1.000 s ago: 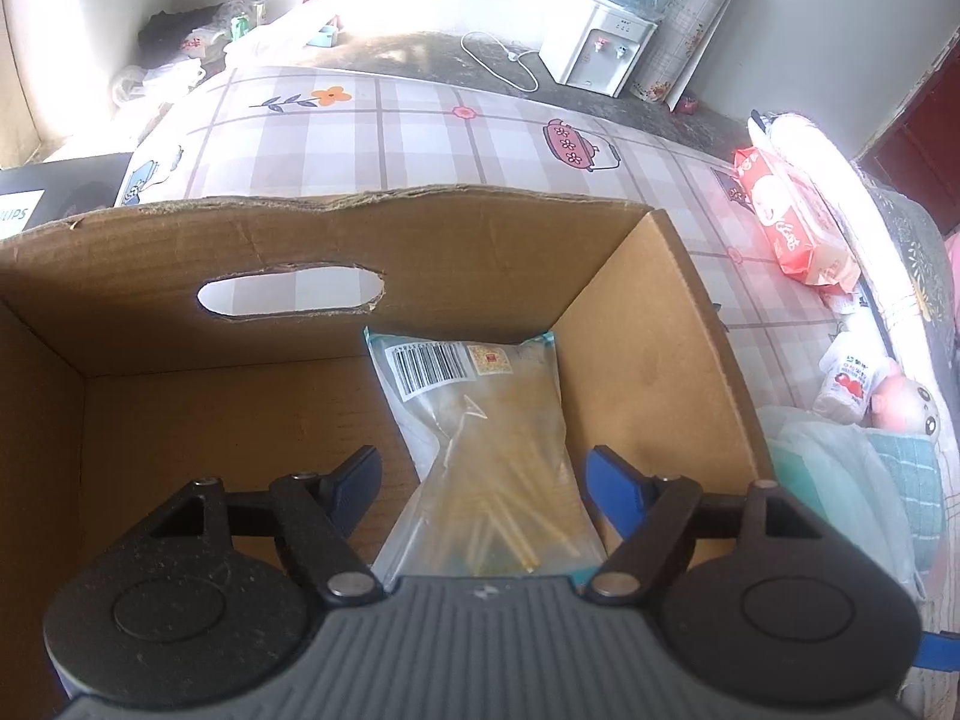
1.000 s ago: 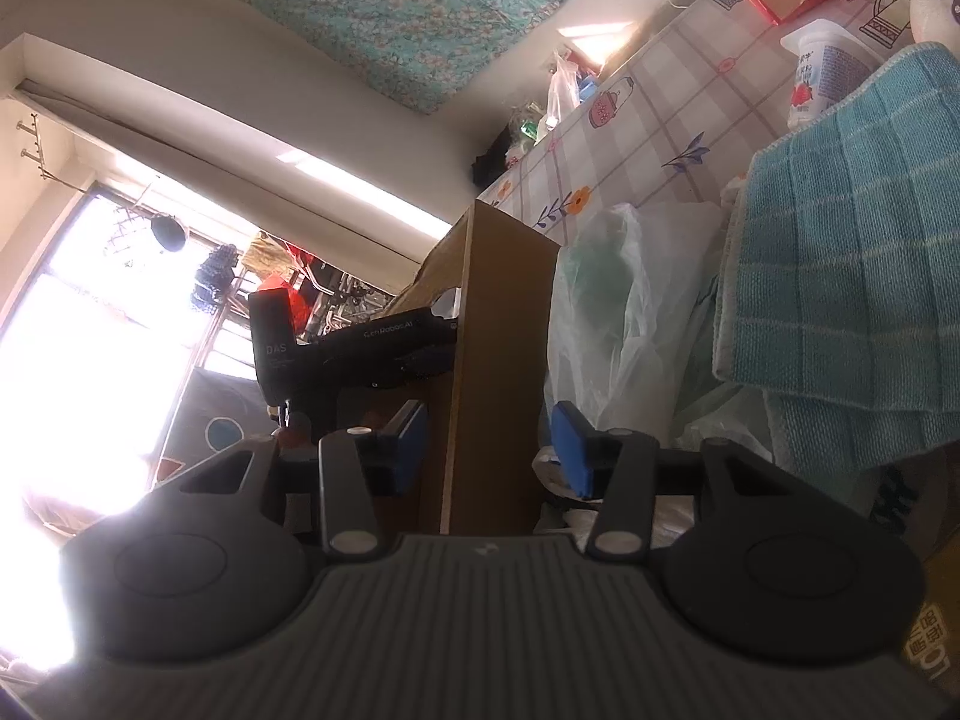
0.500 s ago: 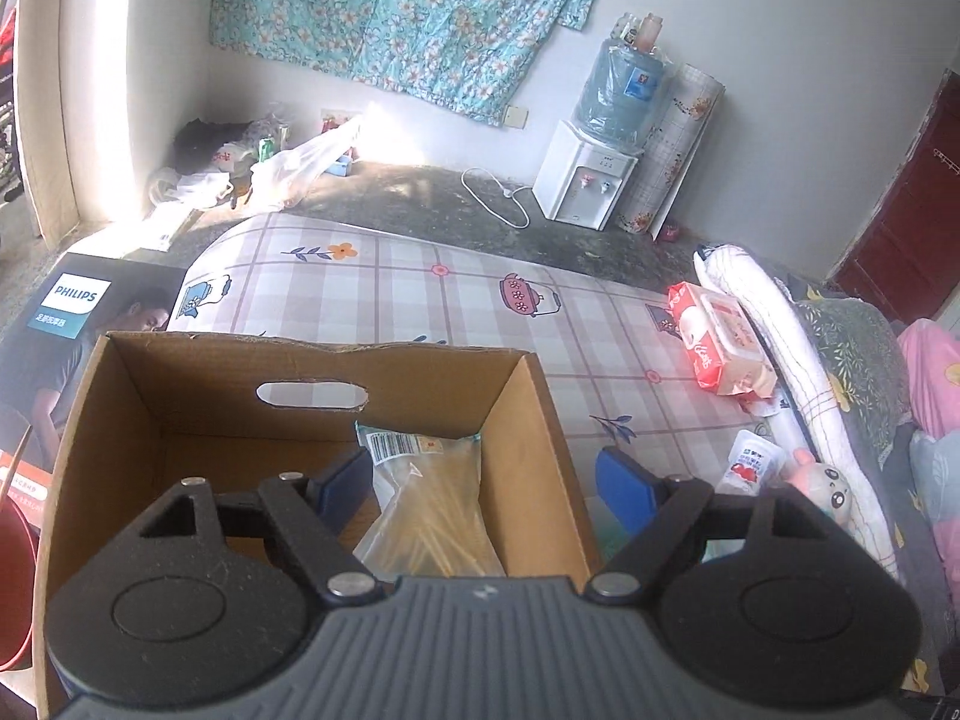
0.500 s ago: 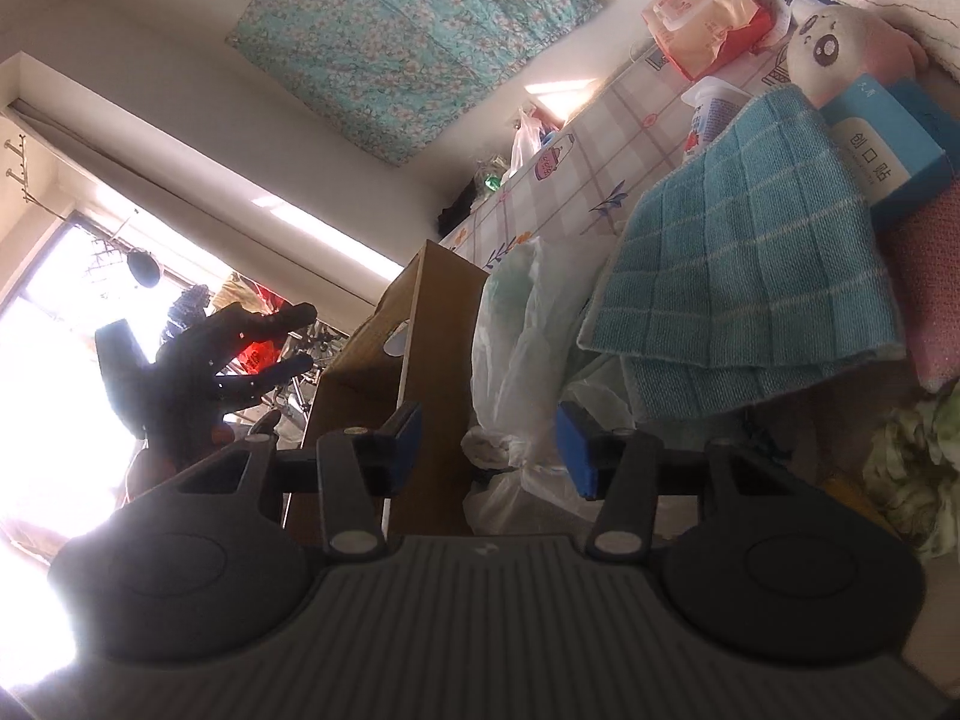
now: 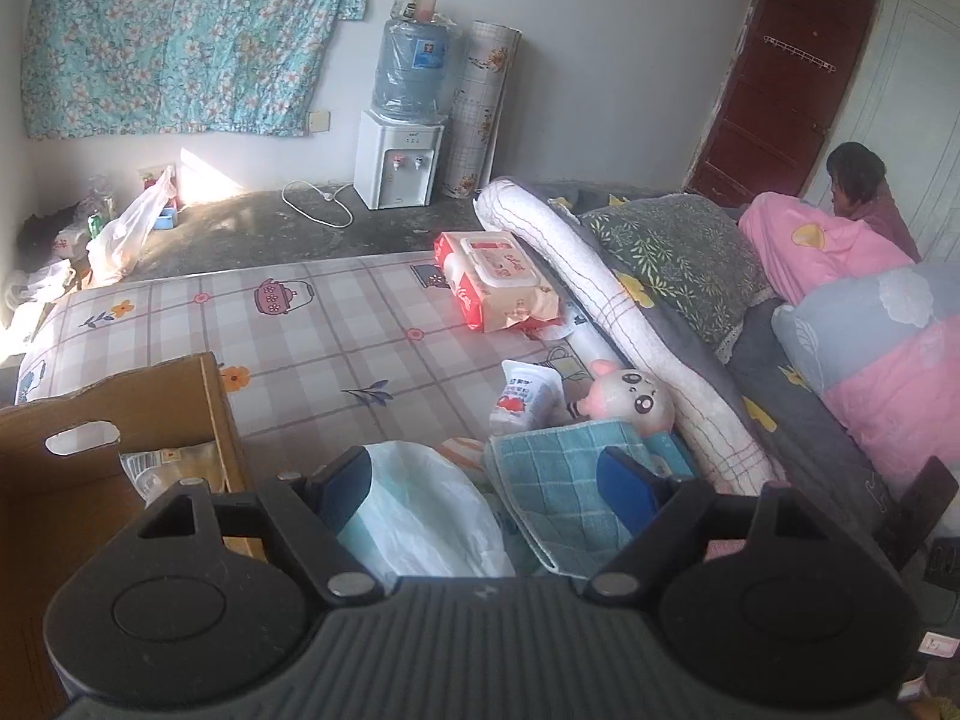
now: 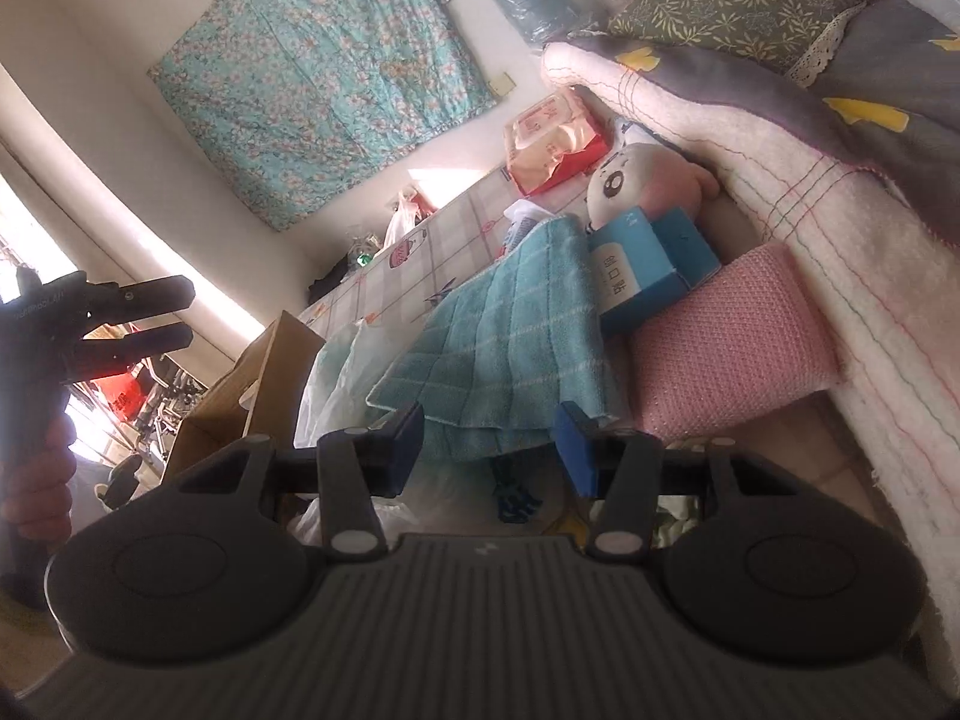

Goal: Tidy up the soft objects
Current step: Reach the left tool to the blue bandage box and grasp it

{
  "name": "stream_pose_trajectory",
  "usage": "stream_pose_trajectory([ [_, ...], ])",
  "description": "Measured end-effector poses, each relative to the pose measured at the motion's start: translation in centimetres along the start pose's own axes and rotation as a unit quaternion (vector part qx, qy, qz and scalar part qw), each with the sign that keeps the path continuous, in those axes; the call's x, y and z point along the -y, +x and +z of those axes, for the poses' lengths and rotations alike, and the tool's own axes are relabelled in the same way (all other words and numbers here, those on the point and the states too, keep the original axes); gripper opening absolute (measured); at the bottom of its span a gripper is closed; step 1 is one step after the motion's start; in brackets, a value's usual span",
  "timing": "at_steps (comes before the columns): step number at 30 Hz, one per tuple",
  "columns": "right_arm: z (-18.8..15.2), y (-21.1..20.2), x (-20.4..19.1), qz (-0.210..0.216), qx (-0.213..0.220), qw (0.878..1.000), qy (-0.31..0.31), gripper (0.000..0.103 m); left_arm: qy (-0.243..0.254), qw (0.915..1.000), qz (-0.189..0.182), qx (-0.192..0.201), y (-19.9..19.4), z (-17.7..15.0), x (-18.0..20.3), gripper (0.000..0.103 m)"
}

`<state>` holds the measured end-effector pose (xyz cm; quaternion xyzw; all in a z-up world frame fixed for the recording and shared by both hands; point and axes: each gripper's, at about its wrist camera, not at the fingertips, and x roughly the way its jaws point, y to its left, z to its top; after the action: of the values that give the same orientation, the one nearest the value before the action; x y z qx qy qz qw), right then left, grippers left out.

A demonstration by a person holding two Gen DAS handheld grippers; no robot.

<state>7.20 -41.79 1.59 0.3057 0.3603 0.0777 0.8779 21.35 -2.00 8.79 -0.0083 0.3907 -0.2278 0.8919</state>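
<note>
The left tool hangs released, its jaws just widened and empty, above a white plastic bag and teal towel at lower centre. The right tool, also released and empty, points at that towel's near edge. Farther off, a plush pig lies on the checked mat, the cardboard box lower left, a water dispenser by the far wall

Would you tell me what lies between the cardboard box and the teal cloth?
A white plastic bag lies between the cardboard box and teal cloth, in both views.

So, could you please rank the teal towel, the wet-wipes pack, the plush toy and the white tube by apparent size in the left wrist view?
1. Teal towel
2. Wet-wipes pack
3. Plush toy
4. White tube
</note>
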Motion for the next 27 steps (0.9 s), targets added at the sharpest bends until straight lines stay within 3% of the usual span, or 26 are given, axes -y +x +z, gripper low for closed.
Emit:
stream_pose_trajectory([
  [3, 1.3, -0.6, 2.8, -0.028, 0.007, 0.999, 0.025, 0.049, 0.043, 0.9986, -0.029, -0.013, 1.7, -1.3, 4.1, 0.081],
  [7, 2.2, -0.9, 6.6, -0.039, 0.006, 0.997, 0.072, 0.048, 0.112, 0.9929, -0.038, -0.012, 3.8, -2.7, 8.7, 0.075],
  [11, 3.7, -0.4, 8.0, -0.023, 0.007, 0.996, 0.090, 0.048, 0.177, 0.9832, -0.039, -0.025, 6.3, -3.5, 12.1, 0.066],
  [14, 5.9, 0.7, 7.8, -0.021, 0.005, 0.997, 0.069, 0.048, 0.199, 0.9783, -0.036, -0.045, 8.5, -3.7, 13.2, 0.059],
  [19, 9.9, 4.4, 7.5, -0.033, -0.032, 0.998, 0.037, 0.049, 0.197, 0.9755, -0.017, -0.095, 12.3, -4.2, 13.8, 0.047],
  [27, 12.6, 11.3, 8.2, -0.050, -0.116, 0.992, 0.007, 0.063, 0.165, 0.9749, 0.012, -0.150, 16.5, -4.8, 11.5, 0.046],
])
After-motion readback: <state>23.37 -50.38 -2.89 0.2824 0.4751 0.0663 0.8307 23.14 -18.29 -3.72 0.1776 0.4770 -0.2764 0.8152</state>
